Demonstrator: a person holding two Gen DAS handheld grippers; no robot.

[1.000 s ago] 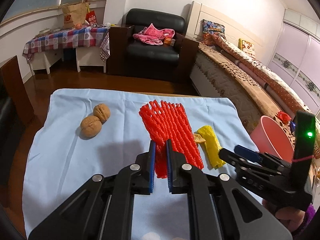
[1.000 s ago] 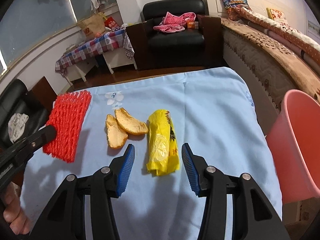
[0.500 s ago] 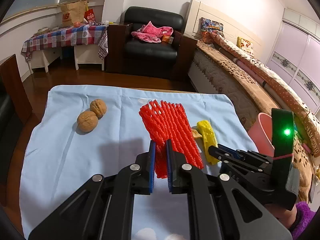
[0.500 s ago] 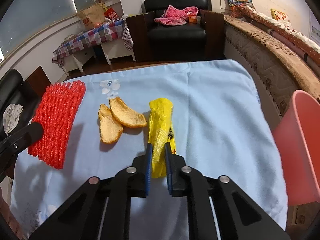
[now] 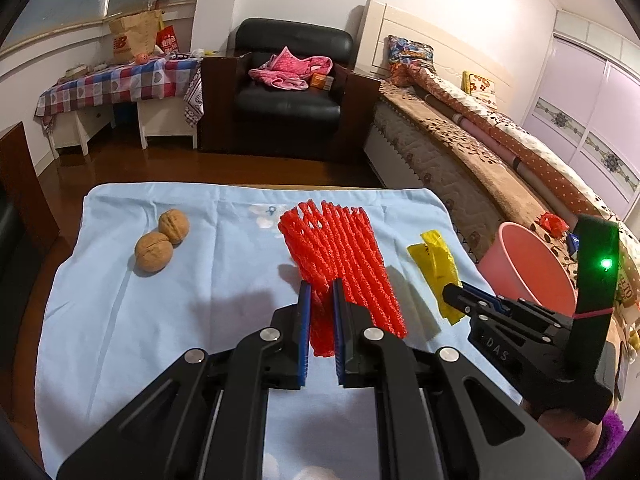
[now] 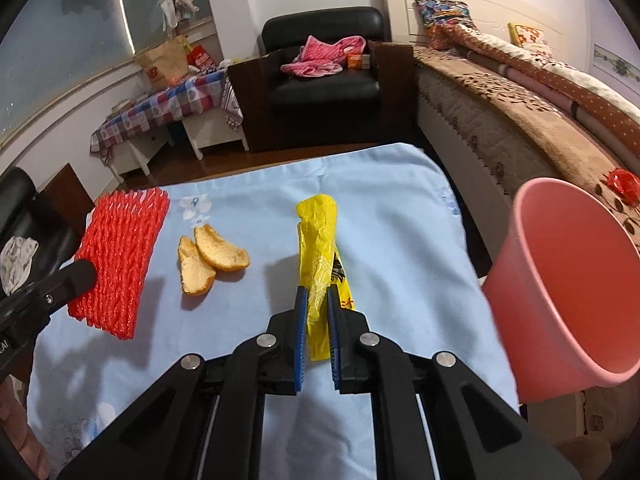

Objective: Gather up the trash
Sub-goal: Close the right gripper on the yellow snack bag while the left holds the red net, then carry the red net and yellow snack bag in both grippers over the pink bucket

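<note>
Left wrist view: left gripper (image 5: 319,300) clenched on the near end of the red net (image 5: 340,260), blue pads pressing both sides of it. Net fans out away from the camera over the blue cloth (image 5: 200,300) on the table. Two walnuts (image 5: 160,240) sit touching each other, well to the left of the net. Yellow bag (image 5: 434,256) to the right of the net, its near end pinched by the right gripper (image 5: 454,294), which comes in from the lower right with a green light on its housing. Pink bin (image 5: 528,272) stands past the table's right edge, beside the bed (image 5: 460,152). A small red wrapper (image 5: 552,222) lies on the bed above the bin.

Right wrist view: right gripper (image 6: 317,308) clamped on the yellow bag (image 6: 318,240), fingers nearly together with the plastic squeezed between them. Bag stretches away from the fingers, its far end raised off the cloth (image 6: 400,220). Two orange peels (image 6: 210,258), overlapping, lie left of the bag. Further left the red net (image 6: 120,256), its near corner held by the left gripper (image 6: 80,276), whose finger state I cannot tell from this side. Pink bin (image 6: 568,280) close on the right, tilted in this view, mouth open toward the camera, off the table edge. Red wrapper (image 6: 622,184) on the bed (image 6: 520,100) behind it
</note>
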